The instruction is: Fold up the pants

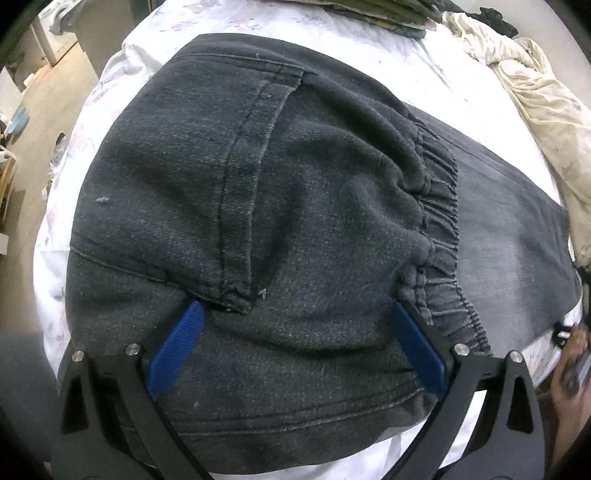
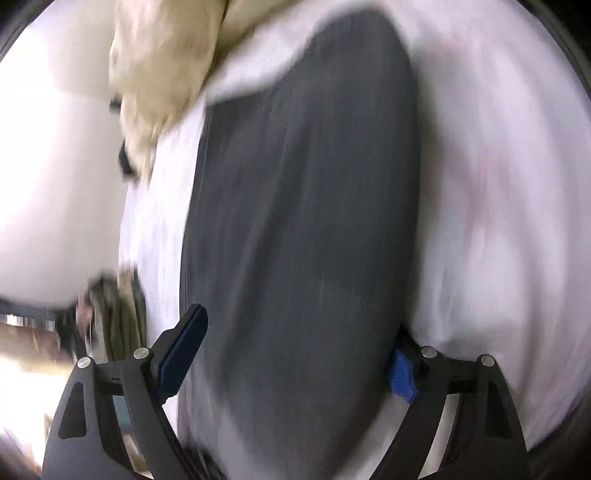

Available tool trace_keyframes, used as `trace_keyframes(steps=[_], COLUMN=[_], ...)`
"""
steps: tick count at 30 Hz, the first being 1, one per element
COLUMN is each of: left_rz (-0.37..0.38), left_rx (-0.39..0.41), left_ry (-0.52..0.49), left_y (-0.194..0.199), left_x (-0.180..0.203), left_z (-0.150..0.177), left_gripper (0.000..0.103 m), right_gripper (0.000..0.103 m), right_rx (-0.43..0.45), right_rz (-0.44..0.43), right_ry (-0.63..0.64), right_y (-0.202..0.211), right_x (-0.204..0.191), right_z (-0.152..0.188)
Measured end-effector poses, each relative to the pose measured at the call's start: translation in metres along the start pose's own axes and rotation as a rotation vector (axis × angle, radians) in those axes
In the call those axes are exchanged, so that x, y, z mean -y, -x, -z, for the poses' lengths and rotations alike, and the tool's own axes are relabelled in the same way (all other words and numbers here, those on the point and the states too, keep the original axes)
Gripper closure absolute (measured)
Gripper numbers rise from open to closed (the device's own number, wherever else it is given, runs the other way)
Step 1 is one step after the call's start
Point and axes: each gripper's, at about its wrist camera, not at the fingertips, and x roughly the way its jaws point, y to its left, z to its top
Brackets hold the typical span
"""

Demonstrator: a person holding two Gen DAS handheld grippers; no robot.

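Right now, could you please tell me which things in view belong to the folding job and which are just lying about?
Part of the job:
dark grey pants
left gripper, open
right gripper, open

Just lying about:
cream crumpled cloth
stack of olive-green folded clothes
white bedsheet underneath

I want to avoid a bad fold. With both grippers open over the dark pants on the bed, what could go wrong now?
1. The waist part of the pants is bunched, so a crease may get folded in.
2. The left gripper has wide fingers pressed into the cloth; it may pinch only one layer.
3. The right gripper view is blurred, so it may grab the white sheet too.
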Motion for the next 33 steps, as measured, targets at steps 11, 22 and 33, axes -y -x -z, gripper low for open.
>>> trace_keyframes(steps=[11, 22, 33], left_rz=[-0.005, -0.003, 0.013], left_rx=[-0.002, -0.005, -0.016], left_ry=[-0.013, -0.01, -0.008], left_y=[-0.006, -0.009, -0.006], left_x=[0.001, 0.005, -0.002], left_z=[-0.003, -0.003, -0.004], left_gripper=[0.001, 0.001, 0.001], right_gripper=[0.084, 0.087, 0.087], right_rx=[0.165, 0.152, -0.137], right_rz=[0.089, -0.14, -0.501], right_ry=[0.01, 0.515, 0.932], right_y=[0.015, 0.047, 0.089], right_x=[0.012, -0.112, -0.209], right_z=[-0.054, 0.002, 0.194])
